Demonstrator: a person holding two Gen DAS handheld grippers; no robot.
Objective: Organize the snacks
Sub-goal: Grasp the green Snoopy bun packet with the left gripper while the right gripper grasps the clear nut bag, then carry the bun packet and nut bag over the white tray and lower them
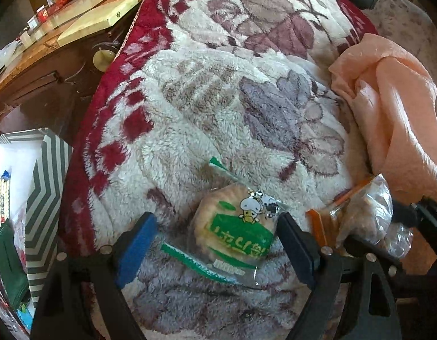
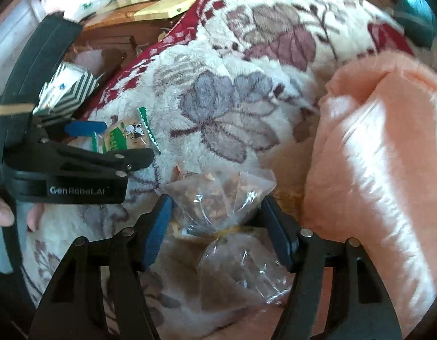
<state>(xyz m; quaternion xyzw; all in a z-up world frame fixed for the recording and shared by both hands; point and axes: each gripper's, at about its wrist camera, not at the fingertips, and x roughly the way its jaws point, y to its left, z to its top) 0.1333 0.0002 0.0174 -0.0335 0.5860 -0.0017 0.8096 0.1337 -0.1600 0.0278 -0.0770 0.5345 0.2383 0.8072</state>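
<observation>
Both snacks lie on the plush floral blanket (image 1: 218, 113), and each sits between spread fingers that have not closed on anything. The left hand-held gripper (image 1: 215, 240) has its jaws wide apart on either side of the green-labelled cracker packet (image 1: 235, 226). The right hand-held gripper (image 2: 218, 226) is likewise apart around the clear bag of brown snacks (image 2: 218, 198). The main risk, as I judge it, is the soft pile beneath. A packet can sink or skate as the pads close, so the fingers may pinch only a crinkled film edge, or catch blanket fluff along with it. The clear bag looks loose and slippery (its knotted neck lies towards the camera), so a grip on the slack plastic could let the contents sag and swing, or slip free. The cracker looks brittle, and too firm a squeeze across it could snap it. The striped box (image 1: 45, 187) waits at the left, partly filled, with the dark desk (image 1: 48, 65) behind it. Two arms working this near each other could also collide on the way there.
</observation>
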